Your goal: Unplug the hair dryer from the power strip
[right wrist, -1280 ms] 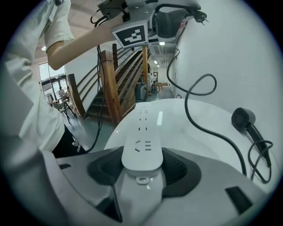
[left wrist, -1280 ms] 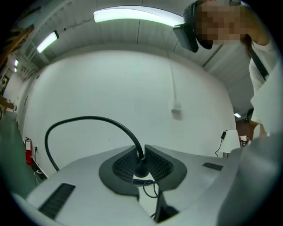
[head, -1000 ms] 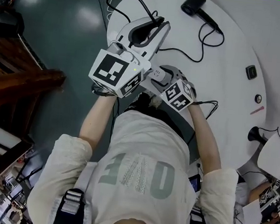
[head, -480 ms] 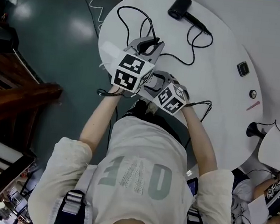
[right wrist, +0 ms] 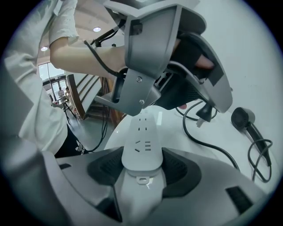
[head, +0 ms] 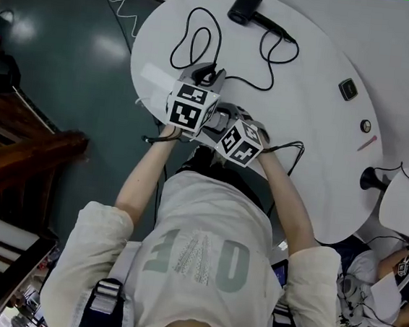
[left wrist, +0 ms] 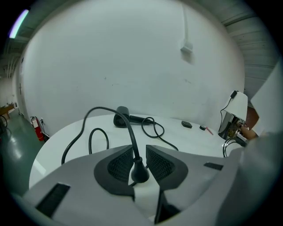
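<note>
White table (head: 319, 178) fills the head view from 9 to 3 o'clock. At 6 o'clock the person's pale shirt (head: 193, 267) carries large grey letters, upside down from here; the last two look like "OE", the rest I cannot read.

Both grippers sit at the table's 9 o'clock edge. Each bears a cube of black-and-white square markers, with no words on them. The right gripper (right wrist: 141, 165) is clamped on one end of the power strip (right wrist: 142, 137), which runs from its jaws toward 12 o'clock in its own view. The strip's sockets are bare and show no readable brand. The hair dryer (head: 244, 6) lies black at the table's 12 o'clock edge, well apart from both grippers. Its cord (left wrist: 132, 138) loops across the table to the left gripper (left wrist: 139, 154). That gripper's jaws are opening, with the plug (left wrist: 139, 173) between the pads. In the right gripper view the plug hangs at 2 o'clock of the strip, prongs showing, out of the sockets.
</note>
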A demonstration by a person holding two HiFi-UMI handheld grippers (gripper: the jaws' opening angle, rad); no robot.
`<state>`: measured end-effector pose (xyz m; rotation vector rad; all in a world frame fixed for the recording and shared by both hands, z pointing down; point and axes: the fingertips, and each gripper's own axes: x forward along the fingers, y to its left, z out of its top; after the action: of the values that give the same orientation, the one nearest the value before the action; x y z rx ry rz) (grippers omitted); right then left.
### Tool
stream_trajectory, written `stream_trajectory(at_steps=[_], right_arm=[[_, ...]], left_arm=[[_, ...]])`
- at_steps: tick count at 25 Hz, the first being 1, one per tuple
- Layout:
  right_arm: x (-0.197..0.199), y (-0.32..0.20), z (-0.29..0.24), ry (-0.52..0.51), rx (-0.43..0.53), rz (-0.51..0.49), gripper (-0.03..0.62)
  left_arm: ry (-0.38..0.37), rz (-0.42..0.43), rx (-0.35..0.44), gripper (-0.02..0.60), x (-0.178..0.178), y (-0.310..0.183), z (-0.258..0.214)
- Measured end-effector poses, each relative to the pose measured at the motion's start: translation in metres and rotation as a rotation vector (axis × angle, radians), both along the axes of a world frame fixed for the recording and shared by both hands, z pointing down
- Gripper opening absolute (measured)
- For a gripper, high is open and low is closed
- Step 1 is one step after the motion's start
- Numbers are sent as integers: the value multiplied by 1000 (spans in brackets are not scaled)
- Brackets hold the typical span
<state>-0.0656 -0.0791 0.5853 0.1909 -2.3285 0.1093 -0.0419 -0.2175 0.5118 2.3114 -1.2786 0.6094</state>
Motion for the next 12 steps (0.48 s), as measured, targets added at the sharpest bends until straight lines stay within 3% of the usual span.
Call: stream_trajectory(at_steps=[3, 7, 12], right_arm=[[0, -1, 0, 0, 1, -1, 264], [-2, 0, -1, -1, 0, -1, 264], [0, 0, 0, -1, -1, -1, 264]], left_arm=[[-1, -15, 4, 88, -1, 0, 4], [23, -43, 17, 238, 0, -1, 3], [27, -41, 22, 253, 6, -2, 1]])
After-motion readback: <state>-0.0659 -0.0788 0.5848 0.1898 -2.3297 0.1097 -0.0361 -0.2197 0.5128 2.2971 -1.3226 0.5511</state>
